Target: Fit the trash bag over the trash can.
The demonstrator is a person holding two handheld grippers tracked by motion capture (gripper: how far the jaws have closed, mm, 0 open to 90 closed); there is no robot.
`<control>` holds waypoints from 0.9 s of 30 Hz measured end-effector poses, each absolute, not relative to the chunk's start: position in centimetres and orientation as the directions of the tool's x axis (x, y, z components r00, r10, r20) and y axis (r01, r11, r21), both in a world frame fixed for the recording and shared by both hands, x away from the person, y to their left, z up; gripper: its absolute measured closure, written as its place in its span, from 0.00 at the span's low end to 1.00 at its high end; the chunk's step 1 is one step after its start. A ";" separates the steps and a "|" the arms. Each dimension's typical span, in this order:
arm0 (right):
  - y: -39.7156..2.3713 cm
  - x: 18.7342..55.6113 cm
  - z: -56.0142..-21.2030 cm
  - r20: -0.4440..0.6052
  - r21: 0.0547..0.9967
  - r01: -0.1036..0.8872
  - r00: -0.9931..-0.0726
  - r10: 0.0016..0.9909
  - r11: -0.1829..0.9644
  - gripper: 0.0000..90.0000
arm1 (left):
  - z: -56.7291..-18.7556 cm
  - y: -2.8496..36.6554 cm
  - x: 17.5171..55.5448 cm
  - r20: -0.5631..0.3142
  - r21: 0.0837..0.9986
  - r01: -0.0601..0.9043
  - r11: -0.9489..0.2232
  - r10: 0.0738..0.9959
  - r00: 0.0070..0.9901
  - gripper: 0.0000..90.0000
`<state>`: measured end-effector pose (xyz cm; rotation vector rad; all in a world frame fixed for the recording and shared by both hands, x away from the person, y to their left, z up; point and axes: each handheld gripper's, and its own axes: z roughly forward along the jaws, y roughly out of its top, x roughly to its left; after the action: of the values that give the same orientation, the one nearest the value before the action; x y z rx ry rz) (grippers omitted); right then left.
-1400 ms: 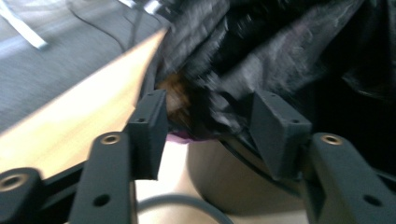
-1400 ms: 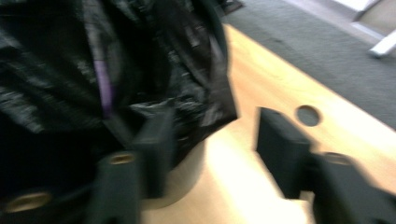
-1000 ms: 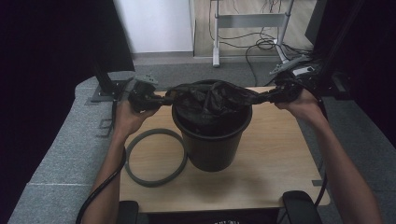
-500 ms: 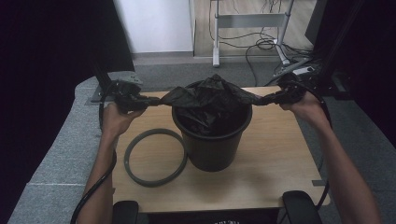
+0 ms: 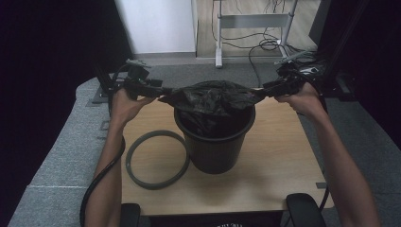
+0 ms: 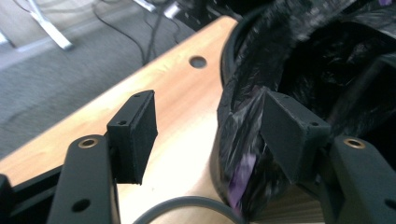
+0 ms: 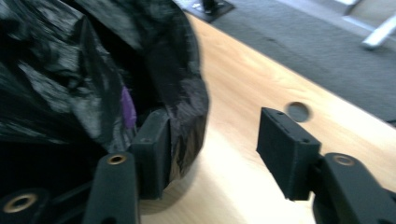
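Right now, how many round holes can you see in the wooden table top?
1 per gripper view: one hole beyond the bin, another hole near the table edge. The bag may hide more.

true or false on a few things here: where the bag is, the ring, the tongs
1. The black bag drapes over the bucket's mouth. True.
2. The grey ring sits around the bucket's rim. False: it lies flat on the table, beside the bucket.
3. The left tongs are clamped shut on the bag. False: they have just been opening, one pad clear of the plastic.
4. The right tongs stand open. True.
5. The bucket is black. True.
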<state>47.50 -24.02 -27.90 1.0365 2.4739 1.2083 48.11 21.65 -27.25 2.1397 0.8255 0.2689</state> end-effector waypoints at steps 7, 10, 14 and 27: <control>-22.6 47.3 -28.5 0.032 0.712 0.481 -0.750 0.661 0.512 0.93 | -28.6 19.6 48.8 -0.023 0.683 0.485 -0.547 0.647 0.762 0.86; -22.3 47.9 -28.8 -0.030 0.695 0.493 -0.708 0.706 0.523 0.97 | -28.9 19.0 49.3 0.021 0.661 0.497 -0.563 0.675 0.737 0.97; -21.4 49.1 -29.3 -0.079 0.680 0.502 -0.674 0.735 0.534 0.98 | -29.6 18.3 50.1 0.047 0.643 0.510 -0.572 0.694 0.718 0.99; -20.1 52.0 -32.6 -0.141 0.597 0.580 -0.605 0.784 0.554 0.98 | -31.3 16.5 51.6 0.037 0.643 0.519 -0.563 0.700 0.714 0.99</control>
<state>52.05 -20.07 -32.64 1.1102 2.4002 0.7133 51.62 16.54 -31.33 2.3024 0.9225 0.3842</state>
